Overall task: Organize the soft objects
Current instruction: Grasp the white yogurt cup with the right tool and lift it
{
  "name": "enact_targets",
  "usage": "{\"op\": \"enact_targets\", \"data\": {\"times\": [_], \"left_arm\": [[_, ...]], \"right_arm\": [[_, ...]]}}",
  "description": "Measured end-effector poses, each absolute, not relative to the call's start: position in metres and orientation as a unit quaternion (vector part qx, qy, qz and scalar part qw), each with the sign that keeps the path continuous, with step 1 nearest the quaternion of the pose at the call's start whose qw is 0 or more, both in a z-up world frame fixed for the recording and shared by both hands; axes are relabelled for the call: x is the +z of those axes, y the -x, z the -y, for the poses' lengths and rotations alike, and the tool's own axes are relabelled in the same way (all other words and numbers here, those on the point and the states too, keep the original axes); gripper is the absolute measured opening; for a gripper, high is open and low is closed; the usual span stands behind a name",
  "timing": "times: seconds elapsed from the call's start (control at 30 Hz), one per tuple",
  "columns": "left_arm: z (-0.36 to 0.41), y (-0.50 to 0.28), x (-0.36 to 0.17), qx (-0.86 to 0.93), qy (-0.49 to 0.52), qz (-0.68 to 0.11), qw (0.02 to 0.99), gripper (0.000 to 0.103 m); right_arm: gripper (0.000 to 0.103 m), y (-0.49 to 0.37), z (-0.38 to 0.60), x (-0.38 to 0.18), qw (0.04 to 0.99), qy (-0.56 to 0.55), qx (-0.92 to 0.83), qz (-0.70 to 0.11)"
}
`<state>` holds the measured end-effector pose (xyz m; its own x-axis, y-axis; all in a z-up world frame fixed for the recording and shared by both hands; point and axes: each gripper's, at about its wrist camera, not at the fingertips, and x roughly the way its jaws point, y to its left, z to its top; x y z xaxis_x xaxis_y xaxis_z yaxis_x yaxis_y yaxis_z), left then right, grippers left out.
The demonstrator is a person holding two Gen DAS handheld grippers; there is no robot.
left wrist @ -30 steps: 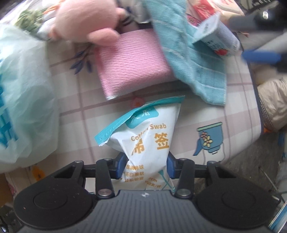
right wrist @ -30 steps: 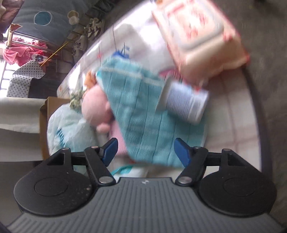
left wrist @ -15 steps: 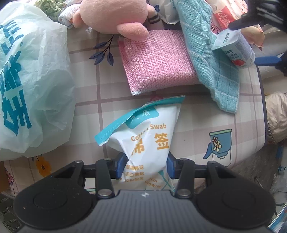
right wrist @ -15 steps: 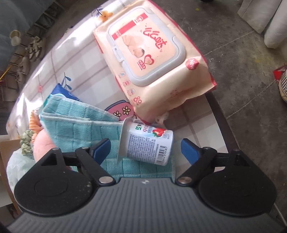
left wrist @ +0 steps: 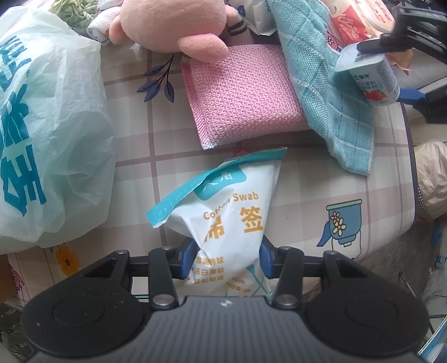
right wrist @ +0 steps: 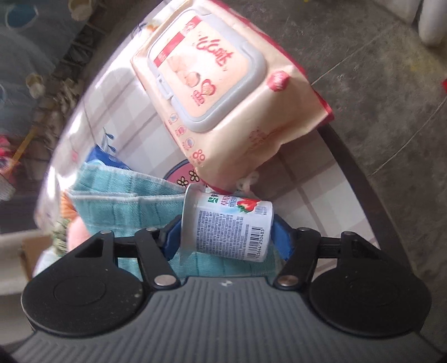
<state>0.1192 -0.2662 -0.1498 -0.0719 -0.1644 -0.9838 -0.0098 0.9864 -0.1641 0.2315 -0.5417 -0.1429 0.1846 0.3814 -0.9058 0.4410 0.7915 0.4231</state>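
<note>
Left gripper (left wrist: 226, 259) clamps the cotton swab bag (left wrist: 232, 217) above the tablecloth (left wrist: 307, 195). Right gripper (right wrist: 225, 237) is closing on the toppled yogurt cup (right wrist: 226, 226), which lies between its jaws on the teal towel (right wrist: 123, 206). Pink plush (left wrist: 173, 25), pink cloth (left wrist: 240, 95) and wet-wipes pack (right wrist: 223, 92) lie scattered; most sorting apparently remains.

Cotton swab bag (left wrist: 234, 223): glossy creased plastic film. Pink scouring pad (left wrist: 240, 95): coarse woven mesh. Teal towel (left wrist: 329, 92): matt ribbed cloth. Plush toy (left wrist: 173, 25): fuzzy pink fabric. Shopping bag (left wrist: 50, 131) at tablecloth's left edge: thin crinkled translucent plastic. Yogurt cup (right wrist: 227, 226): smooth printed plastic. Wet wipes pack (right wrist: 223, 92): glossy film, matt grey lid. Tablecloth (left wrist: 363, 178): smooth, shiny.
</note>
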Motion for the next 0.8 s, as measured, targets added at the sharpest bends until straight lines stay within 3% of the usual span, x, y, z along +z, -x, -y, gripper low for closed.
{"op": "enact_targets", "data": {"times": [0.23,0.33,0.53,0.8], "left_arm": [[0.267,-0.119,-0.152,-0.058,0.063,-0.73,0.678,0.047],[0.267,-0.119,-0.152,-0.058,0.062,-0.73,0.679,0.047],[0.267,-0.118,-0.151,-0.058,0.06,-0.728,0.68,0.047],[0.268,-0.116,-0.15,-0.054,0.059,-0.727,0.682,0.048]], "right_arm": [[0.065,-0.199,0.593,-0.169,0.658,-0.465,0.046,-0.591],[0.074,-0.19,0.604,-0.173,0.657,-0.465,0.05,-0.591],[0.082,-0.175,0.622,-0.172,0.657,-0.464,0.038,-0.593],[0.085,-0.168,0.638,-0.149,0.66,-0.444,-0.012,-0.606]]}}
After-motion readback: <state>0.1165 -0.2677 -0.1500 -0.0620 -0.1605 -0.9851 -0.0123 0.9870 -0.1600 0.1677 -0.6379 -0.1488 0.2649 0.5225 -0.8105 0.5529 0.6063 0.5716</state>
